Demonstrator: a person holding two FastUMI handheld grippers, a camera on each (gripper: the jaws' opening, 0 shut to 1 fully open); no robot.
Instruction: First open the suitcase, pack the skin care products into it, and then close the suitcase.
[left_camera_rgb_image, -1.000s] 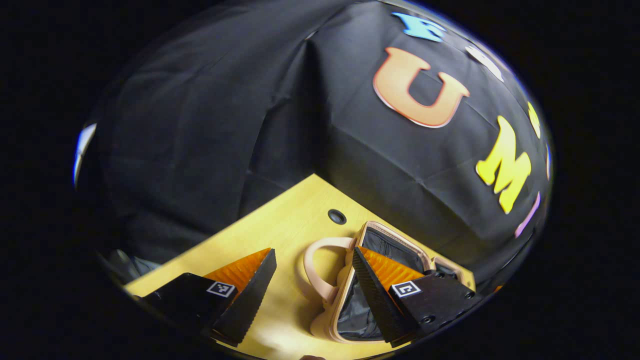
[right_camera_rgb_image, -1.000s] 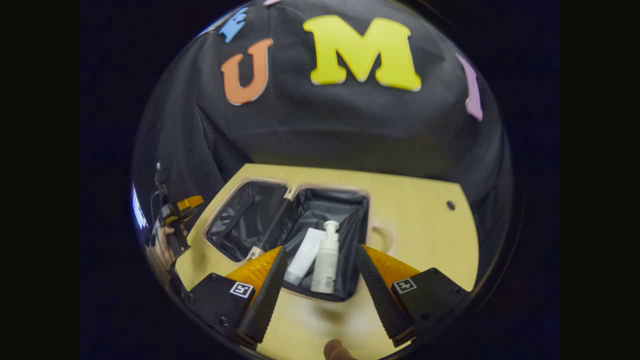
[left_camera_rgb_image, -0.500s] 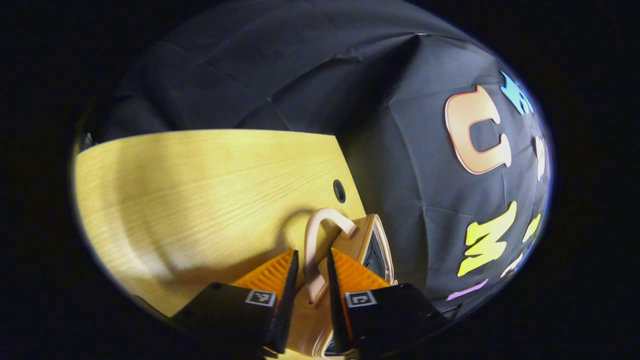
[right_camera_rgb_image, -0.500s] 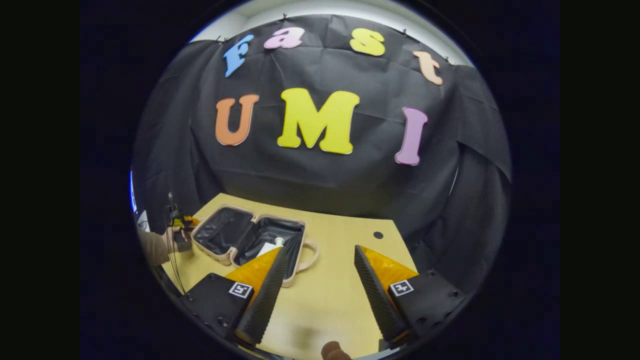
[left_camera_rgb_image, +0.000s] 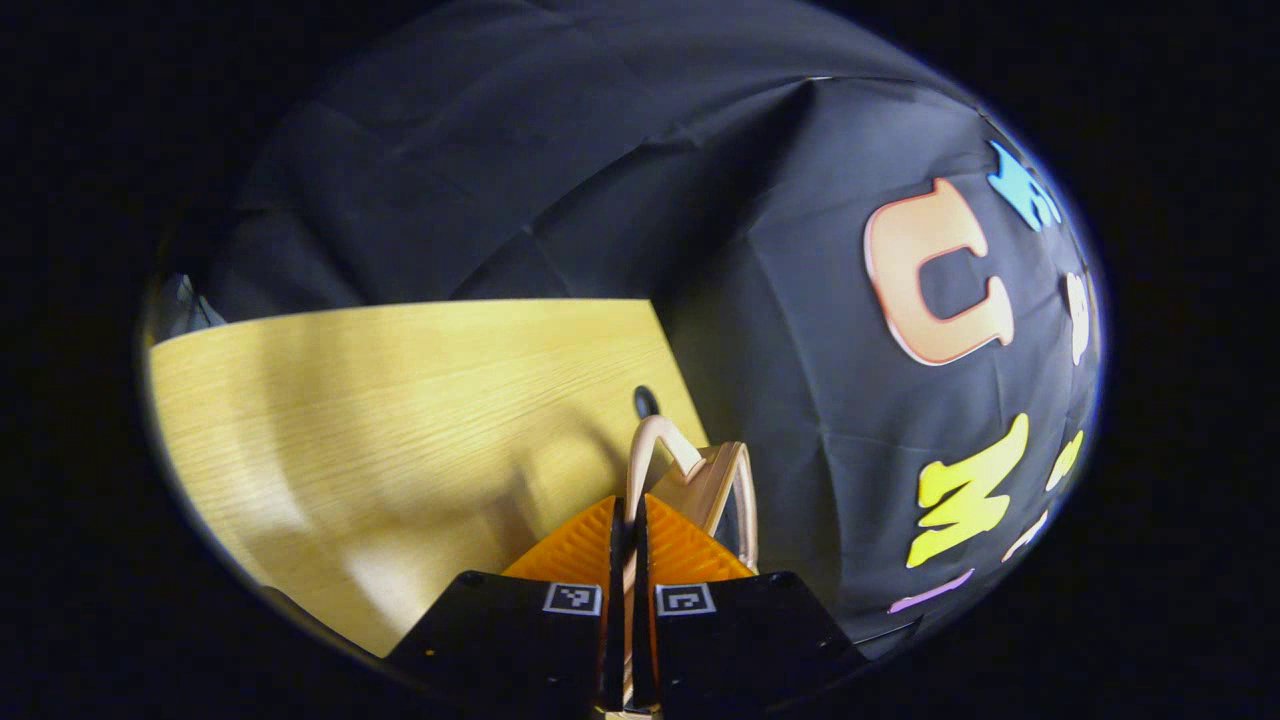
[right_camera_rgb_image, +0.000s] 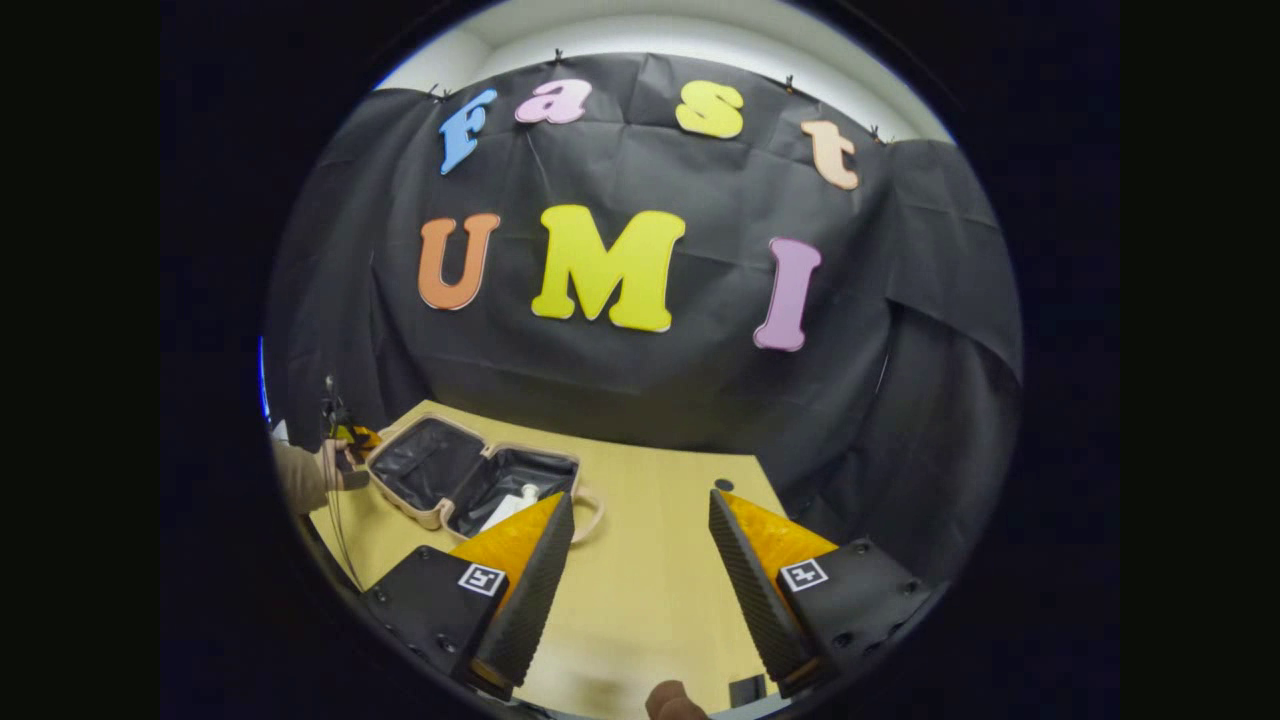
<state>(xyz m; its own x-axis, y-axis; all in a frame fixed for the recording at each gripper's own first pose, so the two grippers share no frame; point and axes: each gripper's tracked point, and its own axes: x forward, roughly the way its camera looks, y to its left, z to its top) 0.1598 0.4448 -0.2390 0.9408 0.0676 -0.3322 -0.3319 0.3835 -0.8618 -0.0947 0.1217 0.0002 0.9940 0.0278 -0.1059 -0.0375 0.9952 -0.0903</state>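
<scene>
The beige suitcase (right_camera_rgb_image: 425, 515) lies open on the table with its black lining showing. A white pump bottle (right_camera_rgb_image: 524, 496) and a white tube (right_camera_rgb_image: 497, 514) lie in its right half. In the left gripper view, my left gripper (left_camera_rgb_image: 628, 525) is shut on the suitcase's beige handle (left_camera_rgb_image: 650, 445), and the shell's rim (left_camera_rgb_image: 728, 478) rises just behind it. In the right gripper view, that left gripper (right_camera_rgb_image: 345, 440) and the hand (right_camera_rgb_image: 328, 465) holding it are at the suitcase's left end. My right gripper (right_camera_rgb_image: 640, 497) hangs open and holds nothing, back from the suitcase and to its right.
The yellow wooden table (right_camera_rgb_image: 650, 560) runs to the black cloth wall, and a round cable hole (right_camera_rgb_image: 723, 485) is near its back right corner. Another hole (left_camera_rgb_image: 645, 402) lies just beyond the handle. A fingertip (right_camera_rgb_image: 672, 700) shows at the bottom edge.
My left gripper has swung onto the handle and shut on it. My right gripper has drawn back and up from over the suitcase, still open.
</scene>
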